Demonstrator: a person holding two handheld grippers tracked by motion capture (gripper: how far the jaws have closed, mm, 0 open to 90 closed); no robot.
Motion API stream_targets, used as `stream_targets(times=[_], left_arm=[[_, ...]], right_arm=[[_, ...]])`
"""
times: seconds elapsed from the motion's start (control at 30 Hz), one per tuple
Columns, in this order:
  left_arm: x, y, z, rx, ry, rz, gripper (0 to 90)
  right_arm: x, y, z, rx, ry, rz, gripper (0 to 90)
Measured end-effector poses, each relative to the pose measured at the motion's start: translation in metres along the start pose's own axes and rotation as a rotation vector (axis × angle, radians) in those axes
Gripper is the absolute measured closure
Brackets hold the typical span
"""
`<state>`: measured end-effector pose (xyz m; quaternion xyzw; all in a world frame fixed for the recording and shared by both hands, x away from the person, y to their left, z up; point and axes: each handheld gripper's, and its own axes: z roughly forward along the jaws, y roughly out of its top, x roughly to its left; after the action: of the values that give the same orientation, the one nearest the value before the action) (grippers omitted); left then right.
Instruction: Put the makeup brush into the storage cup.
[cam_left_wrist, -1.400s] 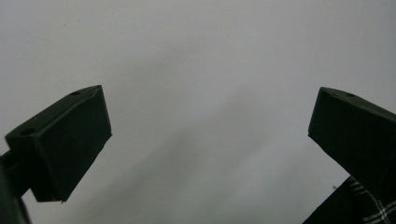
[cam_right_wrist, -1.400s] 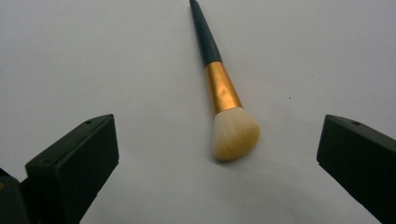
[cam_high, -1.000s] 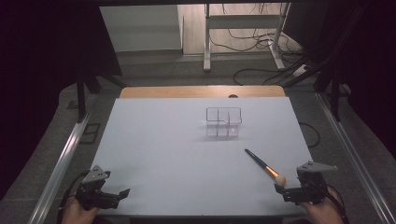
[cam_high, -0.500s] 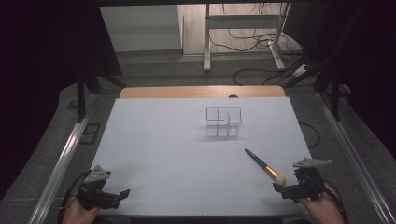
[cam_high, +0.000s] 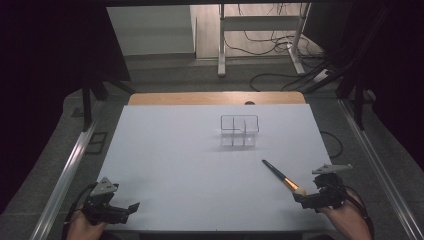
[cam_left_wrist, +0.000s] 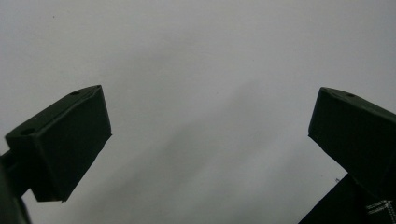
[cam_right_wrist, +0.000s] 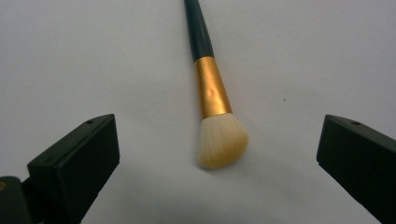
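White surface (cam_high: 190, 170) under your left gripper (cam_high: 131, 207), jaws wide and empty at the near left corner, clear organizer (cam_high: 240, 131) mid-surface, makeup brush (cam_high: 281, 175) lying flat, bristles just ahead of your right gripper (cam_high: 298, 196), jaws wide, holding nothing.

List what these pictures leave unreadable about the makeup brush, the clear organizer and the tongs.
- Makeup brush: right gripper view, top edge cuts off the handle's end.
- Clear organizer: high view, too small and see-through to tell whether anything lies inside.
- Left tongs: left gripper view, bottom edge cuts off the jaws' bases.
- Right tongs: high view, too small to judge the gap to the bristles.
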<state>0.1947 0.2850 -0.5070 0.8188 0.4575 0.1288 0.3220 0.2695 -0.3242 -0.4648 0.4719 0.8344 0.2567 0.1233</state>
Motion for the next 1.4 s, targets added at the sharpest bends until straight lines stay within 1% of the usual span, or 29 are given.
stream_targets(times=[0.23,0.3,0.5,0.63,0.7,1.03,1.3,1.37,1.4], left_arm=[[0.001,0.000,0.000,0.003,0.011,-0.005,0.0],[0.001,0.000,0.000,0.001,0.011,-0.010,0.0],[0.001,0.001,0.000,0.000,0.017,-0.004,0.0],[0.001,0.001,0.000,-0.001,0.018,-0.003,0.0],[0.001,0.001,0.001,0.000,0.018,-0.001,0.0],[0.001,0.001,0.001,0.002,0.017,0.002,0.0],[0.001,0.002,0.002,0.005,0.016,0.005,0.0],[0.001,0.002,0.002,0.005,0.016,0.006,0.0],[0.001,0.002,0.002,0.005,0.016,0.006,0.0]], right_arm=[[-0.003,0.006,0.002,0.026,0.008,0.012,0.0],[-0.004,0.008,0.002,0.036,0.009,0.011,0.0],[-0.006,0.016,0.004,0.074,-0.001,0.008,0.0],[-0.006,0.019,0.005,0.096,-0.004,-0.003,0.0],[-0.006,0.021,0.006,0.099,0.001,0.000,0.0],[-0.011,0.028,0.010,0.130,-0.008,0.003,0.0],[-0.012,0.038,0.013,0.157,-0.016,-0.010,0.0],[-0.011,0.043,0.016,0.172,-0.020,-0.025,0.0],[-0.011,0.043,0.016,0.172,-0.020,-0.025,0.0]])
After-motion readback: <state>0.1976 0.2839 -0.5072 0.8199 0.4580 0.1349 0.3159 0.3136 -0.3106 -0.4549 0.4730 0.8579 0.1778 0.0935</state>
